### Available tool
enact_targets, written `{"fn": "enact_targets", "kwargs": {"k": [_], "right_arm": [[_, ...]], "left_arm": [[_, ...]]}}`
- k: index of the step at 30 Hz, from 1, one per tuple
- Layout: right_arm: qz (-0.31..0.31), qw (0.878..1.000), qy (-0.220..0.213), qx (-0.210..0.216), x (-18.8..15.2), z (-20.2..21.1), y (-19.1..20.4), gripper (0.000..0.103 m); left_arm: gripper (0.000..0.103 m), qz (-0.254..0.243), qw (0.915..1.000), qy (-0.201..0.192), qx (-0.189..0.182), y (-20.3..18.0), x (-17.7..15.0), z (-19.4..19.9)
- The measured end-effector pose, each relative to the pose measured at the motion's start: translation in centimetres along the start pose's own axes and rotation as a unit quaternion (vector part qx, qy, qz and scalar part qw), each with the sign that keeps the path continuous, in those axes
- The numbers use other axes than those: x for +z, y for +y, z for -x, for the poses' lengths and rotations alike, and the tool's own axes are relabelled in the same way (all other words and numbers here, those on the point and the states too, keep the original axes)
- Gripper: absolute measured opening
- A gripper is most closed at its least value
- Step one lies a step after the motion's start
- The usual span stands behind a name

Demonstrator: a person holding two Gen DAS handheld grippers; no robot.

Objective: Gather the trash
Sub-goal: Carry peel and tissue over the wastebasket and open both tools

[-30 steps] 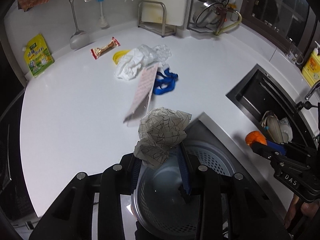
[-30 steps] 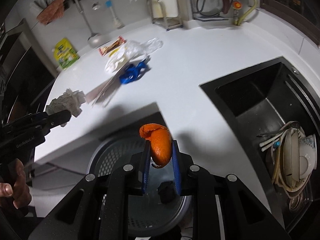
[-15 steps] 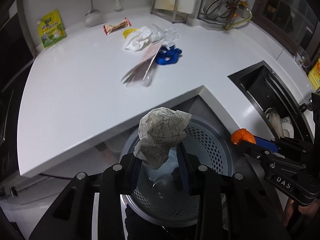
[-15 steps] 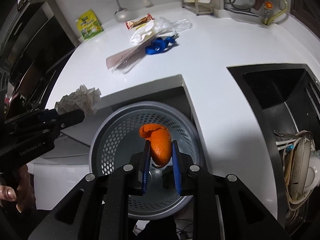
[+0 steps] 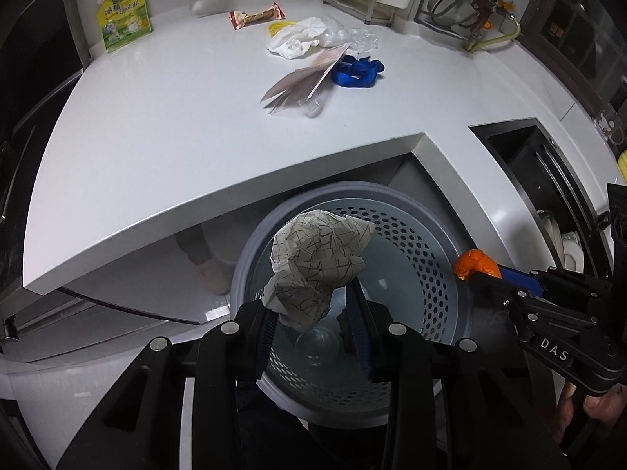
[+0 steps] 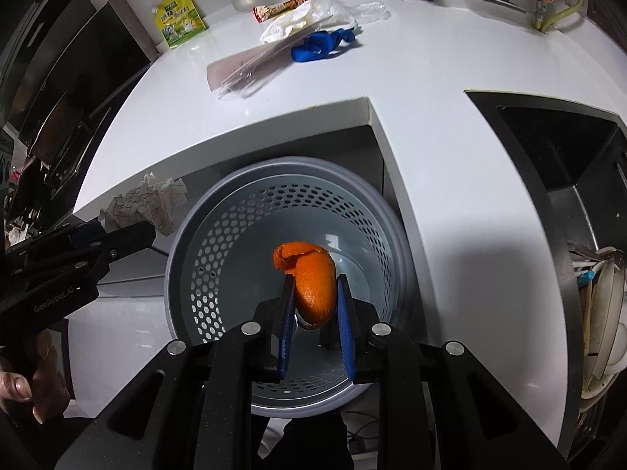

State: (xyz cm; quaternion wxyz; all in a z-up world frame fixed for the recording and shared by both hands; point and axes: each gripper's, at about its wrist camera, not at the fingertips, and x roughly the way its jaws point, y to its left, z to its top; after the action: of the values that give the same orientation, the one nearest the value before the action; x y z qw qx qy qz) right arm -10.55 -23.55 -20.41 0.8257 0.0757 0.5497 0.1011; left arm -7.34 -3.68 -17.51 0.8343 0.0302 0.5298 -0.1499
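My left gripper (image 5: 313, 301) is shut on a crumpled patterned paper ball (image 5: 317, 262) and holds it above the grey perforated trash basket (image 5: 439, 274) on the floor below the counter. My right gripper (image 6: 313, 305) is shut on an orange peel (image 6: 313, 278) over the same basket (image 6: 219, 266). The paper ball also shows at the left in the right wrist view (image 6: 145, 203), and the peel at the right in the left wrist view (image 5: 476, 264). A clear plastic item (image 5: 317, 346) lies in the basket bottom.
On the white counter (image 5: 176, 117) lie a flat card sleeve (image 5: 305, 78), a blue strap (image 5: 356, 72), white plastic bags (image 5: 301, 39), a snack wrapper (image 5: 256, 17) and a yellow-green pouch (image 5: 123, 13). A sink with dishes (image 6: 588, 203) is at the right.
Both grippers have drawn back from the counter and moved down over the basket, each still holding its item. The basket now fills more of both views.
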Motion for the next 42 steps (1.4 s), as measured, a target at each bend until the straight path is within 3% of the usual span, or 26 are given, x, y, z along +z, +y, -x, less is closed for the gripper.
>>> {"fn": "enact_targets", "kwargs": {"k": [16, 19, 21, 22, 42], "right_arm": [[-0.004, 1.0, -0.006, 0.012, 0.1, 0.3, 0.0, 0.023], [-0.005, 1.0, -0.011, 0.011, 0.1, 0.6, 0.0, 0.035], [-0.008, 1.0, -0.018, 0.01, 0.2, 1.0, -0.1, 0.054], [-0.01, 1.0, -0.024, 0.011, 0.2, 1.3, -0.2, 0.055], [-0.034, 0.998, -0.047, 0.01, 2.0, 2.3, -1.0, 0.055]], "left_arm": [[0.037, -0.009, 0.9999, 0.008, -0.008, -0.6, 0.0, -0.2], [0.043, -0.006, 0.9999, 0.01, -0.007, -0.7, 0.1, -0.2], [0.051, -0.002, 1.0, 0.008, -0.005, -0.5, 0.2, -0.1], [0.051, -0.001, 1.0, 0.007, -0.005, -0.5, 0.2, 0.0], [0.065, 0.004, 0.9998, -0.02, 0.005, 0.7, 2.2, 1.4]]}}
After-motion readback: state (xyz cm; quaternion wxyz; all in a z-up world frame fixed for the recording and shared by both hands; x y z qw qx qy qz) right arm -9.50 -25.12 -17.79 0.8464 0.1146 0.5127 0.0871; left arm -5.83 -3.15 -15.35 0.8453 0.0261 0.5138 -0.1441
